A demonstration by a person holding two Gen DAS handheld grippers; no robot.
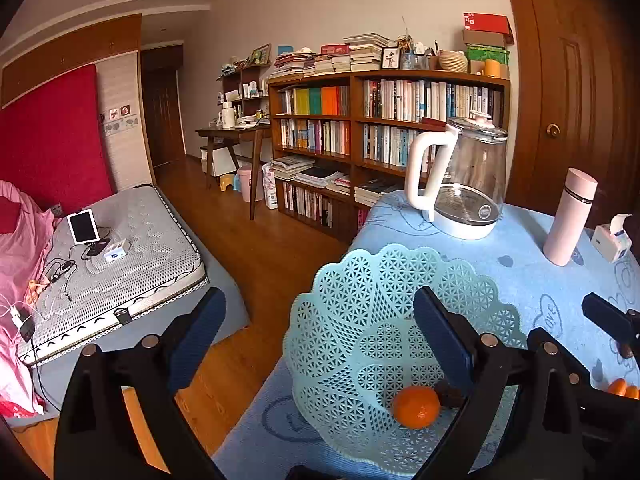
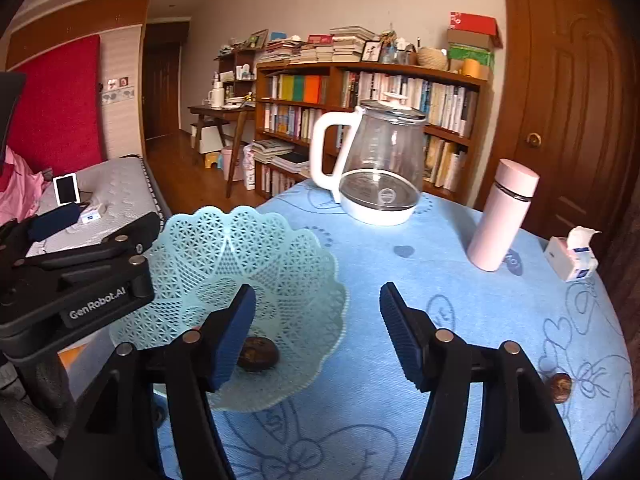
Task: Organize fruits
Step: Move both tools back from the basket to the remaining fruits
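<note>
A round table under a pale blue printed cloth point(image 2: 460, 320) is carrying a mint-green perforated plastic basket point(image 2: 256, 264), which is already holding a round orange tangerine point(image 1: 416, 407) and a dark brown wrinkled fruit point(image 2: 257, 353). The left gripper point(image 1: 320, 340) and right gripper point(image 2: 318, 332) are both hanging wide open and empty. Another small brown fruit point(image 2: 560, 387) is waiting near the table's right edge; the right gripper should probably be swinging over it, closing gently around its middle.

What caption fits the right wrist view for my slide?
Open right tongs hover over blue tablecloth beside teal basket holding a dark brown fruit.
</note>
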